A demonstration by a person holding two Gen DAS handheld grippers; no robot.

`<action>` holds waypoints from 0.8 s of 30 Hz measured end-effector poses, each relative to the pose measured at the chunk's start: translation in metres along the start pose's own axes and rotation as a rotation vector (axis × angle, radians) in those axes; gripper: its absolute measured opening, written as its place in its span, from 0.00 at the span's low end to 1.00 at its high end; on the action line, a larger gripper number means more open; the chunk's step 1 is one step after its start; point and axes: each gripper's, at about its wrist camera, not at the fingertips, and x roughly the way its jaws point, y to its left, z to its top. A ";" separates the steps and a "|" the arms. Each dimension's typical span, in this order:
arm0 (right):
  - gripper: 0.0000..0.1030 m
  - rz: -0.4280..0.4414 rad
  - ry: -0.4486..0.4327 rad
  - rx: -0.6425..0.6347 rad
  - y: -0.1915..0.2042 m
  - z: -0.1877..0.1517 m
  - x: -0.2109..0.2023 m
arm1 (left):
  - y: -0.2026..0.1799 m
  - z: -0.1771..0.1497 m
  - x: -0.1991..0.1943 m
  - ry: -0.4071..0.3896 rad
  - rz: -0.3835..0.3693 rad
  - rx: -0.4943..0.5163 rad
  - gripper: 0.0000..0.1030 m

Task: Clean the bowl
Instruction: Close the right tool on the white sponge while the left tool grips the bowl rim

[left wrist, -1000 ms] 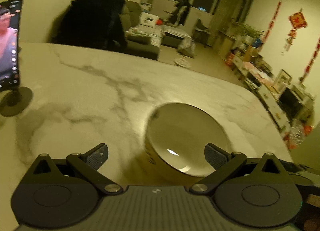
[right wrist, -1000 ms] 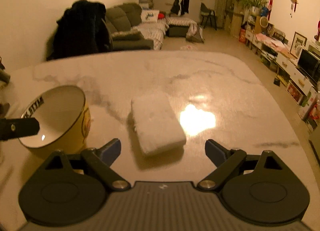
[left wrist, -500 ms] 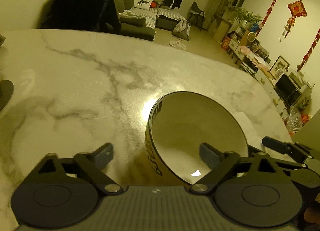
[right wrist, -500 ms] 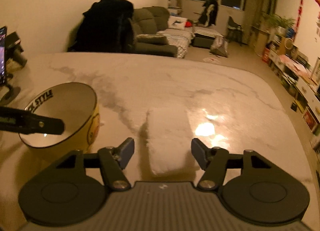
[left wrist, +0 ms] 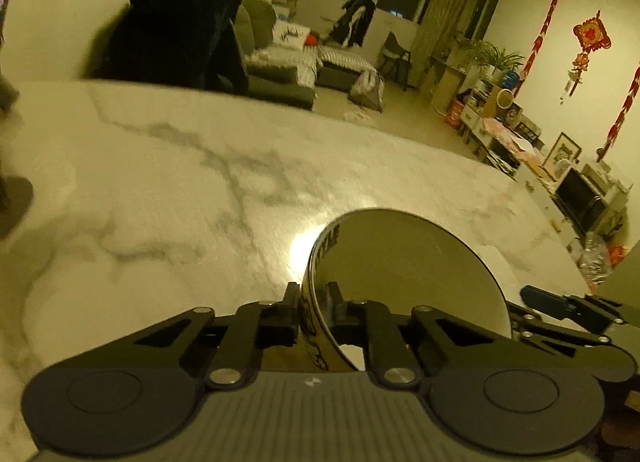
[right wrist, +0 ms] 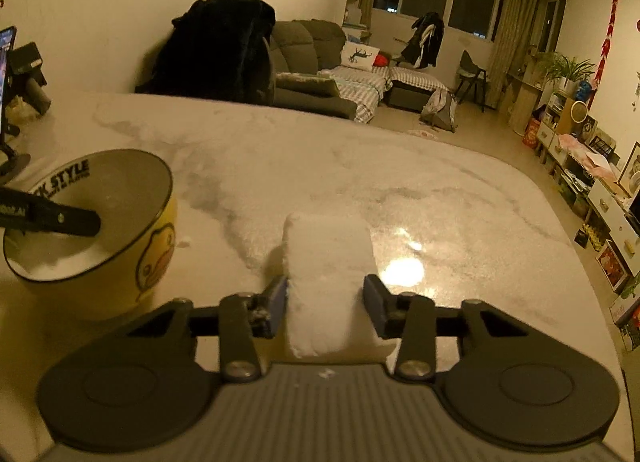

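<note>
Item 1. Marble table (right wrist: 460, 190): pale, grey-veined and glossy, with a lamp glare just right of my right jaws. It carries everything below. I judge the polished top a slip risk: any sideways drag could send the bowl skating.

Item 2. Bowl (right wrist: 132, 262): yellow outside with a duck print, white inside, black lettering under the rim. It stands at the table's left side in the right wrist view, mouth up and roughly upright; being round, it has no long axis. My left gripper (left wrist: 314, 304) is clamped on its near rim, one finger outside the wall and one inside. Risk, as I judge it: a pinch on a thin rim gives little hold, so a lift or twist could tip the bowl or let it slide out.

Item 3. Sponge (right wrist: 326, 282): a white, rough-textured block lying flat, well right of the bowl and apart from it. Its long axis runs away from me, straight between my fingers. My right gripper (right wrist: 326, 296) straddles its near end, jaws closing; the left pad looks to be at the sponge's side, and a thin gap seems to remain at the right pad. Risk: soft foam gripped near one end may droop or pull free when raised.
</note>
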 end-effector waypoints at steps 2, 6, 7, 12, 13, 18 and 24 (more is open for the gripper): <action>0.22 0.044 -0.012 0.053 -0.009 0.004 -0.003 | -0.004 0.001 -0.006 -0.019 0.003 0.022 0.10; 0.20 0.081 -0.022 0.130 -0.026 0.008 -0.013 | -0.008 0.005 -0.008 -0.028 -0.017 0.049 0.10; 0.19 0.087 -0.024 0.140 -0.027 0.008 -0.015 | -0.009 0.005 -0.010 -0.032 -0.021 0.050 0.10; 0.14 0.171 -0.054 0.262 -0.046 0.010 -0.024 | -0.022 0.005 -0.018 -0.082 -0.033 0.110 0.11; 0.14 0.194 -0.065 0.281 -0.048 0.017 -0.021 | -0.026 0.004 -0.020 -0.091 -0.035 0.128 0.11; 0.14 0.355 -0.139 0.333 -0.055 0.031 -0.043 | -0.034 0.004 -0.022 -0.104 -0.042 0.162 0.12; 0.15 0.547 -0.119 0.303 -0.040 0.031 -0.061 | -0.042 0.001 -0.024 -0.120 -0.039 0.197 0.13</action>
